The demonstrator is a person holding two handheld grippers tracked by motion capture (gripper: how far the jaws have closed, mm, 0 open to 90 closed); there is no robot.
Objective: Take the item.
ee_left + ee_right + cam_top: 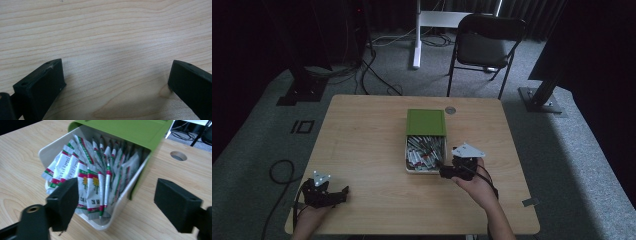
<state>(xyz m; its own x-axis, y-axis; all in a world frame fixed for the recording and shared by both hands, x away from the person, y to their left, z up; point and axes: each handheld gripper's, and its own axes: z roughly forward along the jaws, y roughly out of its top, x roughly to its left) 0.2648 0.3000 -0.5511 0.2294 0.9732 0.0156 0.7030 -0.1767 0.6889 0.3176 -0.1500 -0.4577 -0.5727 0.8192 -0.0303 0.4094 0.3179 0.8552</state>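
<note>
The box sits a little past the middle of the surface, toward the far edge; I see it as a cream tray with a green lid slid back over its far half, leaving the near half uncovered. Inside, white sachets with red and green bands stand packed on edge. My right tool hangs just beside the box's near right corner, jaws spread wide and holding nothing; in the right gripper view that corner lies between them. My left tool rests low near the surface's near left corner, well apart from the box, jaws wide over bare wood. A round hole shows near the far edge
</note>
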